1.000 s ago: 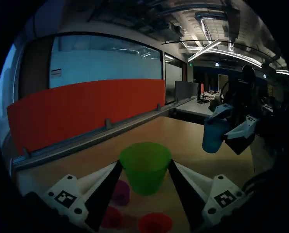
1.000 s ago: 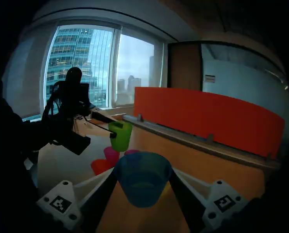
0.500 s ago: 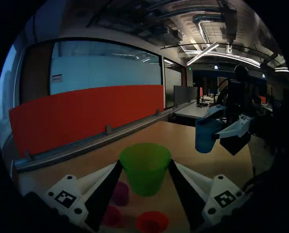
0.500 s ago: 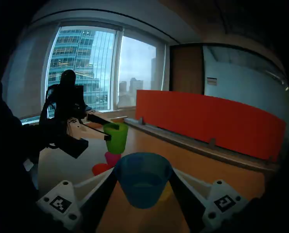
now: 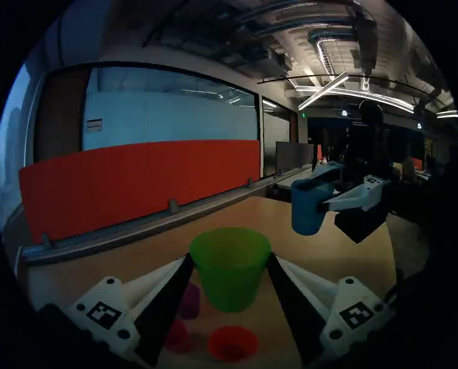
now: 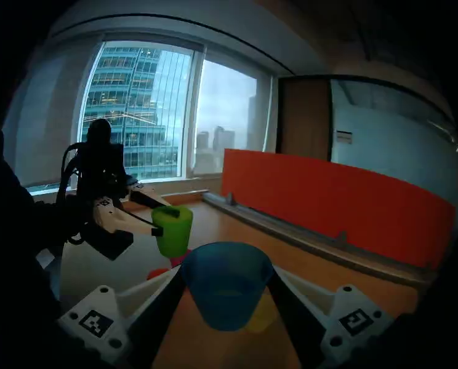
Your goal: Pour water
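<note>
A green cup (image 5: 230, 267) is held upright above the wooden table, with my left gripper (image 5: 230, 270) shut on its sides. In the right gripper view that green cup (image 6: 173, 229) and the left gripper (image 6: 144, 222) are at mid-left. A translucent blue cup (image 6: 226, 292) with water in it sits between the fingers of my right gripper (image 6: 226, 295), which is shut on it. The left gripper view has the blue cup (image 5: 305, 206) and the right gripper (image 5: 333, 200) up at the right, near and slightly higher than the green cup.
On the wooden table (image 5: 346, 255) below stand a red cup (image 5: 231, 342), a purple cup (image 5: 191, 300) and a pink cup (image 5: 177, 335). A yellow cup (image 6: 261, 315) peeks from behind the blue one. An orange partition (image 5: 136, 175) runs along the desk's far edge.
The right gripper with the blue cup has risen and moved closer to the green cup. The green cup in the left gripper has lifted slightly too.
</note>
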